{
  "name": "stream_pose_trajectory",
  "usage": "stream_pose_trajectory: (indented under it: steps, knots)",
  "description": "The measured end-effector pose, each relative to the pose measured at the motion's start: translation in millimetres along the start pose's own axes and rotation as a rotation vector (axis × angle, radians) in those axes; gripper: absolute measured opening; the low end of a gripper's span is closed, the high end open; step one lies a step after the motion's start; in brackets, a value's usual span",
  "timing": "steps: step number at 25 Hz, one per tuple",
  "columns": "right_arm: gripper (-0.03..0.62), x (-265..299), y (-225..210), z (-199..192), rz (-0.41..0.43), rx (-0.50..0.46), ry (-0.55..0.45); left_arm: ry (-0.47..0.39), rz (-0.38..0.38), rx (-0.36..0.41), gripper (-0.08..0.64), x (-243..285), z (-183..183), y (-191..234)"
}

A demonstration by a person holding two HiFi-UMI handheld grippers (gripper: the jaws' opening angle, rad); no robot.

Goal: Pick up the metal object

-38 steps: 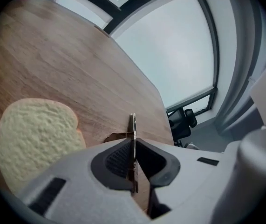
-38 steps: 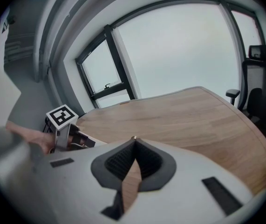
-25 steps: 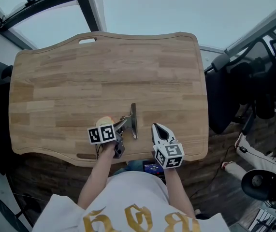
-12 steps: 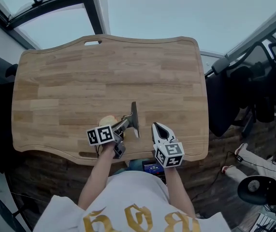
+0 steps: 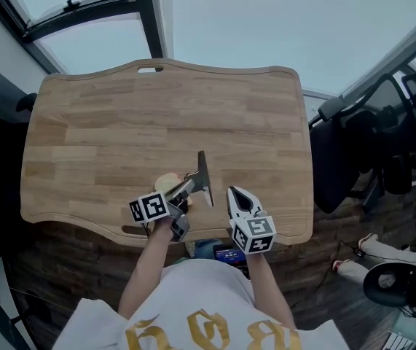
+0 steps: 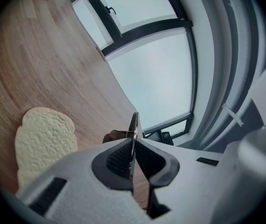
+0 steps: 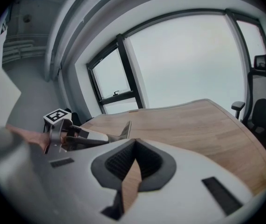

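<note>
- The left claw is staying clenched on the metal object. The thin sheet is sitting edge-on between the pads, and the grip is looking no looser or tighter than a second ago.
- In the head view the metal object is hardly shifting. It is sticking out ahead of the left claw near the counter's front edge, just beside the bread slice.
- The bread slice is lying flat on the counter, apart from the sheet.
- The right claw is hanging close by to the right, closed with nothing in it.
- With the grasp holding steady, the pickup is looking essentially made. Whether the sheet is fully clearing the wood is hard to tell.
</note>
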State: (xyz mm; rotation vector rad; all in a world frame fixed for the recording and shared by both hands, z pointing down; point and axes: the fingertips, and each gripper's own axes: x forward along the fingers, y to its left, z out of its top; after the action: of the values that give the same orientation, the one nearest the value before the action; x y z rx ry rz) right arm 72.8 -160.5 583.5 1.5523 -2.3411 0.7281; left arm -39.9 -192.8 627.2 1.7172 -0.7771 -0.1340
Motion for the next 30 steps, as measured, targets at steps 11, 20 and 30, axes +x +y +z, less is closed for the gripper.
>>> stream_pose_trajectory:
  steps: [11,20,30]
  knots:
    - [0.011,-18,21,18,-0.022,-0.063,-0.066,-0.058,-0.114,0.065,0.035,-30,0,-41]
    - [0.011,-39,34,28,-0.044,-0.087,-0.119,-0.102,-0.196,0.120,0.035,-57,2,-72]
    - [0.011,-51,44,31,-0.055,-0.094,-0.143,-0.151,-0.253,0.134,0.035,-80,1,-86]
